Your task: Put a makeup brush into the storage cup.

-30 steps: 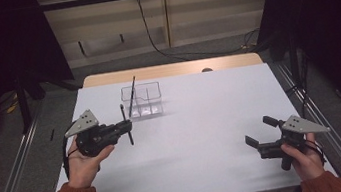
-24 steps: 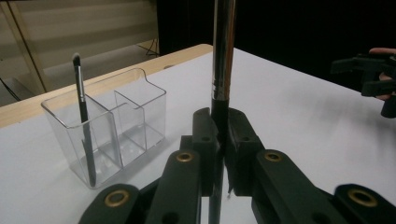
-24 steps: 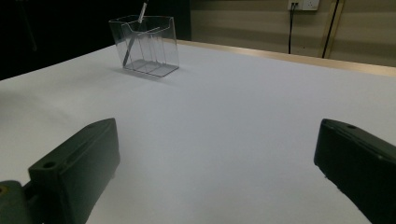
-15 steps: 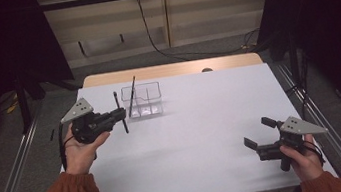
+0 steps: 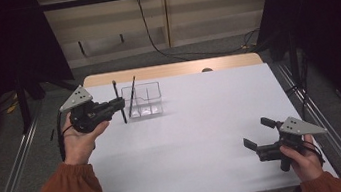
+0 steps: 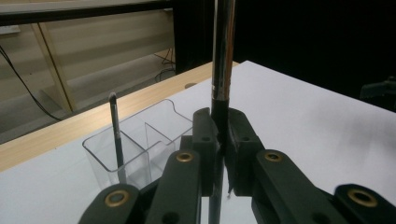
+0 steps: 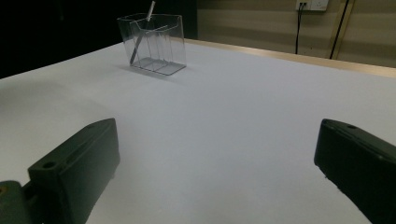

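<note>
A: High view first: we see the left gripper [image 5: 118, 103] raised over the far left part of the white table [image 5: 199, 137], its jaws clamped on a slim dark pen [image 5: 119, 103] that stands nearly upright between them.

B: We agree. In the left gripper view the same pen [image 6: 223, 51] rises straight out of the closed jaws, with a shiny metal barrel above a darker lower section, and its lower end runs down past the jaws out of the frame.

A: Just to the right of that pen we find the clear organizer [image 5: 145, 100], a small transparent box with inner dividers, standing on the table near the far edge.

B: And a second pen [image 5: 132, 97] already leans inside it, tilted, with its top poking above the rim. In the left gripper view we place that one in the compartment at the left end of the box.

A: We judge the held pen to be just beside the organizer's left wall, not inside it. Whether its tip touches the table we cannot tell.

B: Now the other side. The right gripper [image 5: 258, 134] sits low at the near right corner of the table, well apart from the organizer.

A: Its jaws are spread wide with nothing between them; in the right gripper view we see bare table between the two black jaws, and the organizer far off at the upper left.
</note>
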### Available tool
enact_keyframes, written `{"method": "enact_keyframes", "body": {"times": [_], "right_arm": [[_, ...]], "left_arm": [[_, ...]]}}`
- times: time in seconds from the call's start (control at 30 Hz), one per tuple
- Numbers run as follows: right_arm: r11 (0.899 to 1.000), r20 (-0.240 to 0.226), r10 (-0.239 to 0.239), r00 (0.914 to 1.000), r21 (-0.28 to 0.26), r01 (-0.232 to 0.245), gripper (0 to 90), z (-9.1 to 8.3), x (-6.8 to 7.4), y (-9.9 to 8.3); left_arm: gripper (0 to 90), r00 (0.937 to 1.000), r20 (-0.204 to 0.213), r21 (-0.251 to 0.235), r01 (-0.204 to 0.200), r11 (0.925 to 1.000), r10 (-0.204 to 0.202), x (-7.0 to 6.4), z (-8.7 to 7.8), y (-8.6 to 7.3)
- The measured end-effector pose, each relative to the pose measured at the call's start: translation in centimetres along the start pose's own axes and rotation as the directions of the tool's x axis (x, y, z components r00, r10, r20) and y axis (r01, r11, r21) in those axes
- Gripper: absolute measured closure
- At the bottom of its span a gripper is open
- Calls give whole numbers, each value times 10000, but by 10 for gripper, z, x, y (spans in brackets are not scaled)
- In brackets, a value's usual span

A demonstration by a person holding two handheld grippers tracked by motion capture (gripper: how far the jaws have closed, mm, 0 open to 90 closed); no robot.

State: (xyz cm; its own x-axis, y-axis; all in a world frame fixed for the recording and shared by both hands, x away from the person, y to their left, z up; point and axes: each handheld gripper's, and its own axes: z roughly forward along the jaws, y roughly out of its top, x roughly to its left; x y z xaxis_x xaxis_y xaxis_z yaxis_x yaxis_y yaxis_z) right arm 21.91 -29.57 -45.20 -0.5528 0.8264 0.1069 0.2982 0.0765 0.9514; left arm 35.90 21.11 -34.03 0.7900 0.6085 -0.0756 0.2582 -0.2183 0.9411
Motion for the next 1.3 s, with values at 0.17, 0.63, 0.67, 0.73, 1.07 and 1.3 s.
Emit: {"method": "enact_keyframes", "body": {"times": [0.17, 0.63, 0.67, 0.73, 1.07, 1.3], "right_arm": [[10000, -1, -5, 10000, -4, 5, 0, 0, 0, 0], [9998, 5, -183, 9998, 122, 183, 0, 1, 1, -1], [9998, -24, -167, 9999, 134, 168, 0, 1, 0, -1], [9998, -9, -173, 9998, 124, 174, 0, 1, 1, -1], [9998, 19, -153, 9999, 141, 153, 0, 0, 0, -1], [9997, 29, -201, 9998, 167, 200, 0, 0, 0, -1]], "left_arm": [[840, 9994, -260, -214, 204, 9996, -209, 8, 8, 1], [840, 9974, -692, -333, 174, 9993, -197, 22, 27, 19], [840, 9970, -748, -350, 191, 9992, -216, 23, 28, 20], [840, 9960, -836, -409, 277, 9988, -310, 27, 31, 21], [840, 9893, -1307, -406, 597, 9974, -645, 48, 51, 24], [840, 9880, -1381, -315, 658, 9973, -695, 56, 66, 23]]}}
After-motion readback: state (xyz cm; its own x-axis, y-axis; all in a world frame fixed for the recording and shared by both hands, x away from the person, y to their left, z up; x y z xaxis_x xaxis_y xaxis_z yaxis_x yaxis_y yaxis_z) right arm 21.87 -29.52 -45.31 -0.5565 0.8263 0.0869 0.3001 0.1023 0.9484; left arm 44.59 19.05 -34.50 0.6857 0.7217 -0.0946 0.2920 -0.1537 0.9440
